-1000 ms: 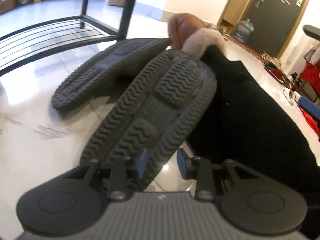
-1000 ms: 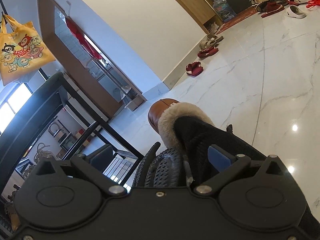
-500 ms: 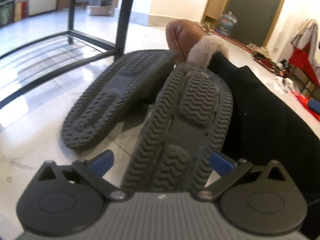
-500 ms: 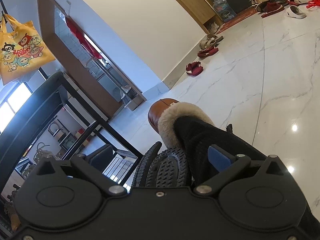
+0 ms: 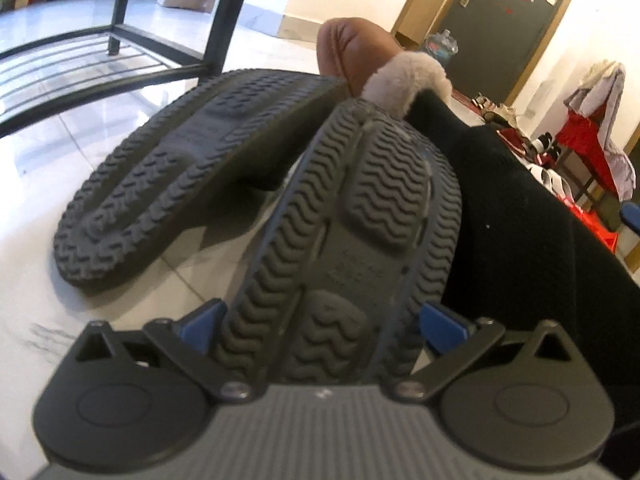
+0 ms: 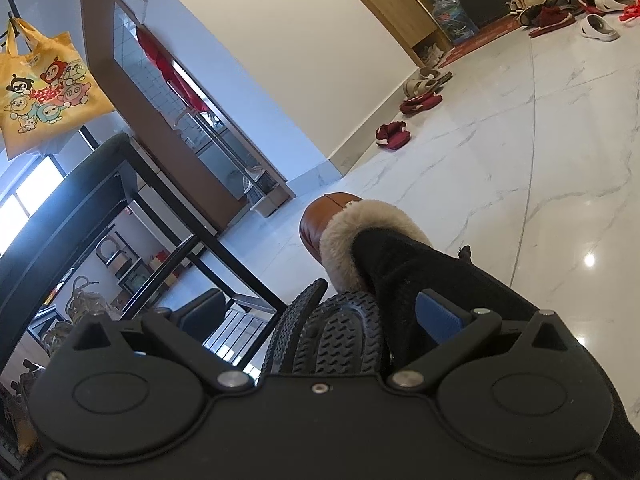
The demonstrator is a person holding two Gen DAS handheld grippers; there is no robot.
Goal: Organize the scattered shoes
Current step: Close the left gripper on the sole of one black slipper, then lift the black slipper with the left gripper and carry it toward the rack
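Observation:
Two brown fur-lined boots lie on their sides on the white floor, dark treaded soles toward me. In the left wrist view the nearer boot point(image 5: 344, 248) has its heel between my left gripper's point(image 5: 320, 322) wide-open blue fingertips point(image 5: 442, 326); whether the pads touch it is unclear. The second boot point(image 5: 180, 184) lies to its left. In the right wrist view the same boots point(image 6: 340, 332) sit right in front of my right gripper point(image 6: 320, 320). It is open, with one fingertip point(image 6: 438, 318) against the black shaft point(image 6: 420, 268).
A black metal shoe rack point(image 5: 120, 60) stands to the left, also shown in the right wrist view point(image 6: 168, 208). Red slippers point(image 6: 394, 134) and several other shoes point(image 6: 560, 8) lie along the wall and by the dark door. A yellow bag point(image 6: 44, 88) hangs above.
My left gripper has opened from nearly shut to wide and moved forward, so the nearer boot's heel now lies between its fingers. The right gripper has hardly moved.

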